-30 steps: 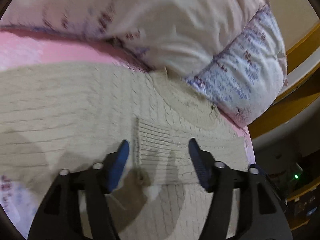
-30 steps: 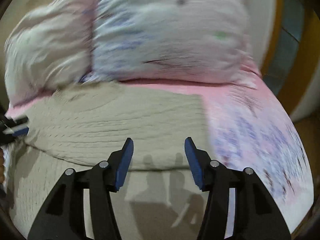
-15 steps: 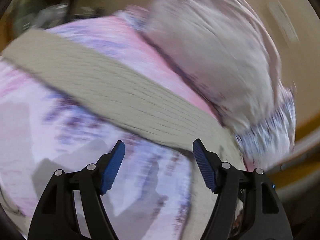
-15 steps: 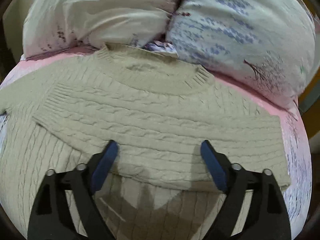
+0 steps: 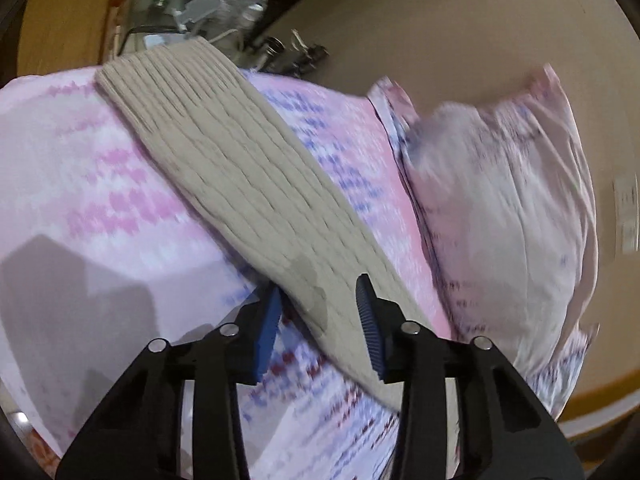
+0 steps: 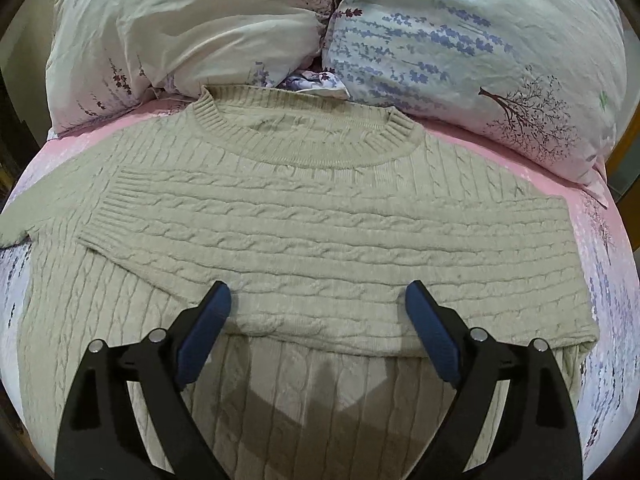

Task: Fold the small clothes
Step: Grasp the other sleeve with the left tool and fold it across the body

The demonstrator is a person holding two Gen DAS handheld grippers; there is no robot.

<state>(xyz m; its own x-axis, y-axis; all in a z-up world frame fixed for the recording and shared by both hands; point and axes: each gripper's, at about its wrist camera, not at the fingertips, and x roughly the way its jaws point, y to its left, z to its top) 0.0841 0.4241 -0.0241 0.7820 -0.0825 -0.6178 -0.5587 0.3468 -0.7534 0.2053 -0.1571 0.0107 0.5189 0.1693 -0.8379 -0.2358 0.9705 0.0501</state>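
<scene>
Leftward, my left gripper hung part-open over the bed, its fingers straddling the near end of the outstretched sleeve without pinching it. That sleeve ran away from the tips toward the bed's far edge. My right gripper stood wide open above the sweater, the other sleeve folded across its chest just ahead of the tips, pillows beyond the collar.

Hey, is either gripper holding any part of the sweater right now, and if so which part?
Nothing is held. The left gripper is open over the outstretched sleeve; the right gripper is open above the folded sleeve.
</scene>
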